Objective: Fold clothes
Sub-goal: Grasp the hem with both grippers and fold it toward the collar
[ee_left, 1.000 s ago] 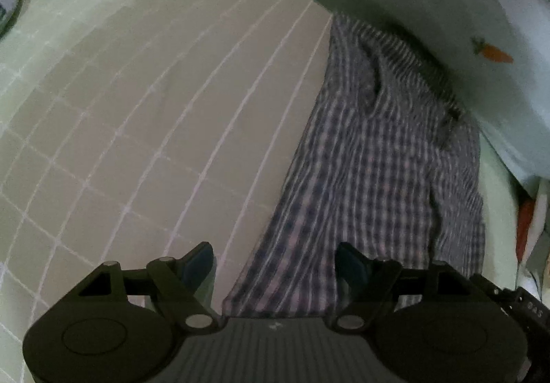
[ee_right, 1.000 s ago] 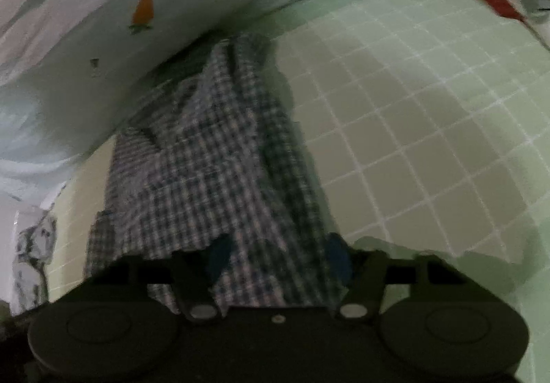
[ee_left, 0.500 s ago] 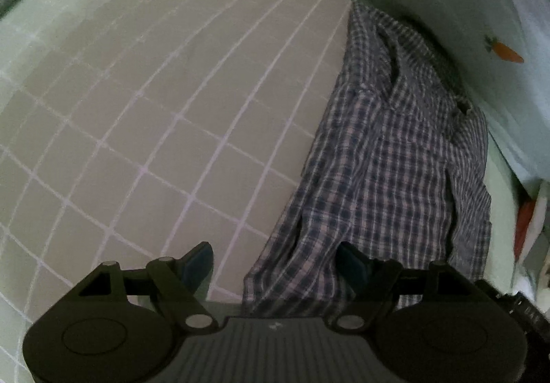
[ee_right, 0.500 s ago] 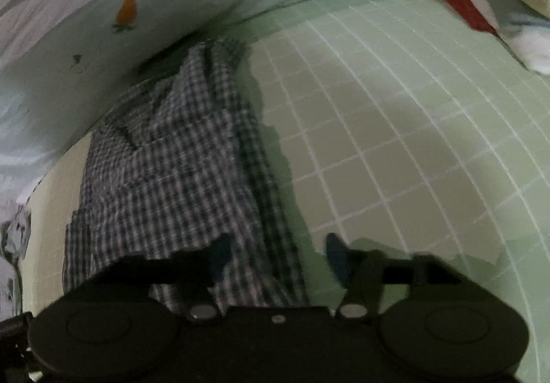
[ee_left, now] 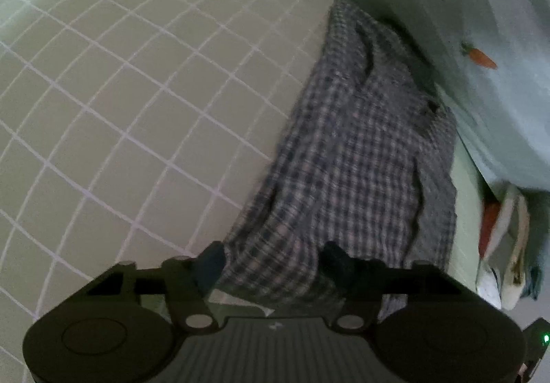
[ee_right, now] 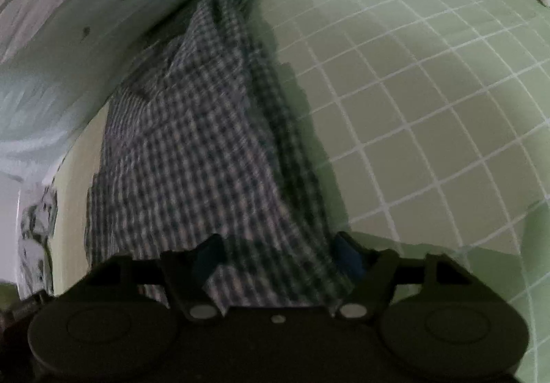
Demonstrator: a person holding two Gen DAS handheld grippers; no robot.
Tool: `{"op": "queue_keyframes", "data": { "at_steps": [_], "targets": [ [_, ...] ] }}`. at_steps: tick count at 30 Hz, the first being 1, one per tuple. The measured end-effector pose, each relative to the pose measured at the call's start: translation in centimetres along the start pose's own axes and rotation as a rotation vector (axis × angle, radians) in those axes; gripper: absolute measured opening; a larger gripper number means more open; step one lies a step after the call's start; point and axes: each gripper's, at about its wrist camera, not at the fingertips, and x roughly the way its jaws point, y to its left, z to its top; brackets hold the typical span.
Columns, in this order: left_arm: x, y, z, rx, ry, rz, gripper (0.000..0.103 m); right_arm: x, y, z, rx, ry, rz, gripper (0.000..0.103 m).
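A: Where are the clothes?

B: On the green grid-lined sheet (ee_left: 137, 91), one checked shirt (ee_left: 361, 149) runs as a long narrow strip from bottom centre to the upper right of the left view, its far end under a carrot-print quilt (ee_right: 68, 5).

A: How far along?

B: Its sides look turned in lengthwise; no crosswise fold shows, so I'd judge it partly folded.

A: The tongs?

B: The left gripper (ee_left: 275, 259) and right gripper (ee_right: 280, 250) both stand spread, the shirt's near hem lying between their fingers, neither clamped.
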Motion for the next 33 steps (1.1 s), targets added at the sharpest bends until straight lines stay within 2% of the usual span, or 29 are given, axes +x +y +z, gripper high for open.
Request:
{"op": "queue_keyframes", "data": {
  "at_steps": [1, 2, 3, 4, 5, 7, 12, 20, 23, 27, 30, 33],
  "targets": [
    [-0.1, -0.2, -0.2, 0.014, -0.004, -0.001, 0.057, 0.0, -0.2, -0.3, 0.007, 0.004, 0.008, 0.039],
    [-0.2, -0.1, -0.5, 0.018, -0.004, -0.007, 0.054, 0.0, -0.3, -0.7, 0.013, 0.008, 0.016, 0.026],
    [-0.3, 0.1, -0.8, 0.018, -0.001, -0.016, 0.046, 0.0, -0.6, -1.1, 0.027, 0.008, 0.027, 0.017],
    [-0.4, 0.2, -1.0, 0.017, 0.001, -0.024, 0.03, -0.2, -1.1, -1.5, 0.048, 0.003, 0.042, 0.013],
    [-0.5, 0.4, -1.3, 0.017, 0.004, -0.032, 0.024, -0.4, -1.6, -1.9, 0.069, -0.002, 0.057, 0.008],
    [-0.7, 0.7, -1.9, 0.016, 0.009, -0.049, 0.011, -0.9, -2.5, -2.8, 0.11, -0.013, 0.085, 0.005],
    [-1.7, 1.6, -3.7, 0.007, 0.037, -0.083, 0.007, -3.2, -3.1, -6.2, 0.115, -0.026, 0.074, 0.004],
    [-6.2, 5.7, -9.3, -0.082, 0.126, -0.104, 0.006, -8.2, -5.3, -12.5, 0.203, 0.031, 0.098, 0.004],
    [-7.9, 6.1, -9.5, -0.103, 0.129, -0.114, 0.006, -9.3, -5.1, -13.2, 0.207, 0.051, 0.115, 0.004],
    [-9.7, 5.2, -9.1, -0.133, 0.116, -0.134, 0.005, -11.2, -4.1, -12.6, 0.129, 0.045, 0.132, 0.003],
    [-10.8, 5.2, -8.1, -0.21, 0.092, -0.17, 0.005, -12.5, -4.8, -11.7, 0.159, 0.041, 0.191, 0.003],
    [-11.4, 5.3, -7.1, -0.31, 0.073, -0.236, 0.005, -13.6, -5.4, -10.5, 0.218, 0.024, 0.252, 0.003]
  ]
}}
